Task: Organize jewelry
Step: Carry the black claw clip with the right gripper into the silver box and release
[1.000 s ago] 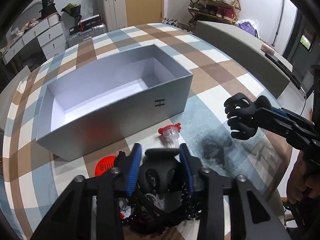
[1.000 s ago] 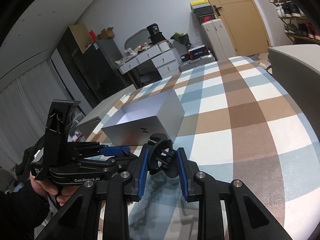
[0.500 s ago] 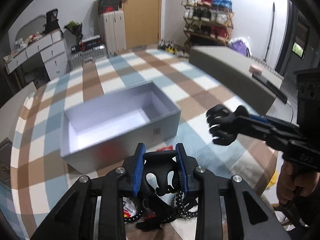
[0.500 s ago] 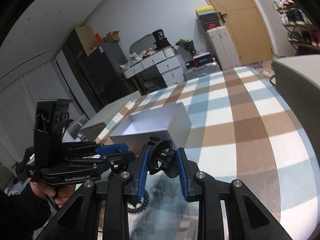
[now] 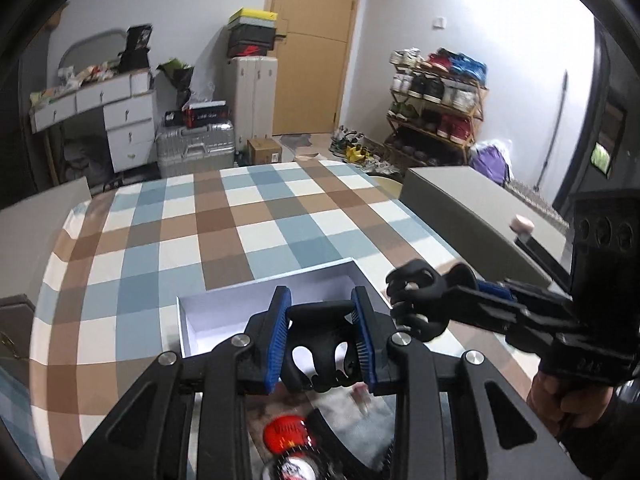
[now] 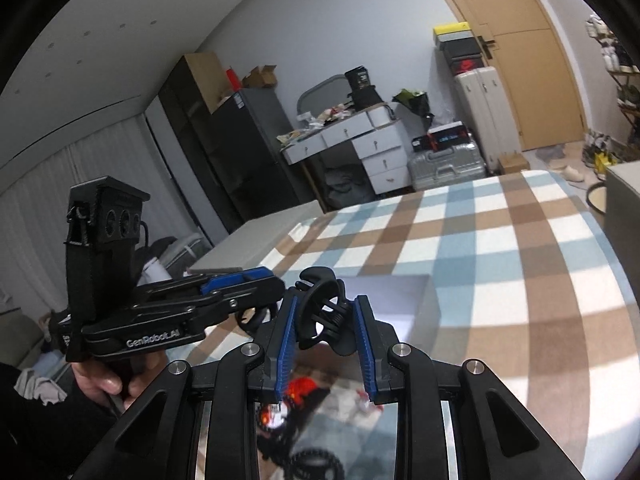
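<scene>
2 black hair claws are held aloft, one clamped in the left gripper (image 5: pixel 322 334), one in the right gripper (image 6: pixel 325 330). Ahead of both jaws, the grey box (image 5: pixel 224 312) looks empty; beneath them, beads and red pieces (image 5: pixel 286 434) remain on the desk (image 5: pixel 224 216), so little seems done.

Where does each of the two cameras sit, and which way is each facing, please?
Left wrist: on the left tool, shut on a black hair claw clip, facing the open grey box and the door; the right tool and holding hand show.
Right wrist: on the right tool, shut on another black claw clip, facing the desk; the left tool and hand show.
Shared: the box, the checked tablecloth, both tools.
</scene>
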